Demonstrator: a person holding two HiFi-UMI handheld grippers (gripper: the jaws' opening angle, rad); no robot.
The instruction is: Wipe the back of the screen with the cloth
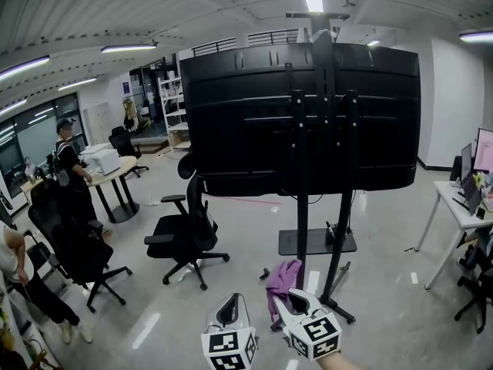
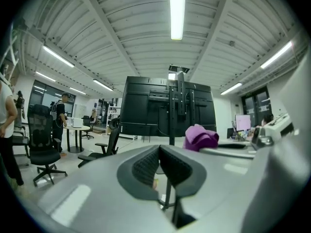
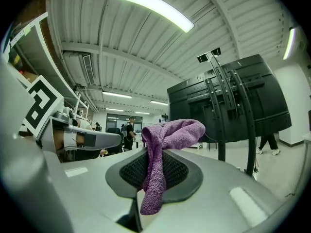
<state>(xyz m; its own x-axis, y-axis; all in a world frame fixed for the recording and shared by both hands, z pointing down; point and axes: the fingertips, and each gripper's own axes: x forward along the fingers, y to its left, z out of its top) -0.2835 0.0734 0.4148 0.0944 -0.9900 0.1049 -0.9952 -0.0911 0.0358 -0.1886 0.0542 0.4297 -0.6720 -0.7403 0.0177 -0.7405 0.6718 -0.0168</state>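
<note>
The black back of the big screen [image 1: 300,118] stands upright on a wheeled stand ahead of me; it also shows in the left gripper view [image 2: 165,106] and the right gripper view [image 3: 228,106]. My right gripper [image 1: 288,307] is low in front of the stand, shut on a purple cloth [image 1: 283,280]. The cloth [image 3: 165,140] is pinched between the pads and drapes over them, well short of the screen. My left gripper [image 1: 229,308] hangs beside it on the left, jaws [image 2: 156,166] shut with nothing held. From there the cloth [image 2: 200,137] shows at the right.
The stand's shelf [image 1: 316,242] and legs reach toward me on the floor. A black office chair [image 1: 185,233] stands left of the stand, another chair [image 1: 77,257] farther left. A white desk [image 1: 460,210] with monitors is at the right. People [image 1: 71,168] stand by a round table [image 1: 115,177].
</note>
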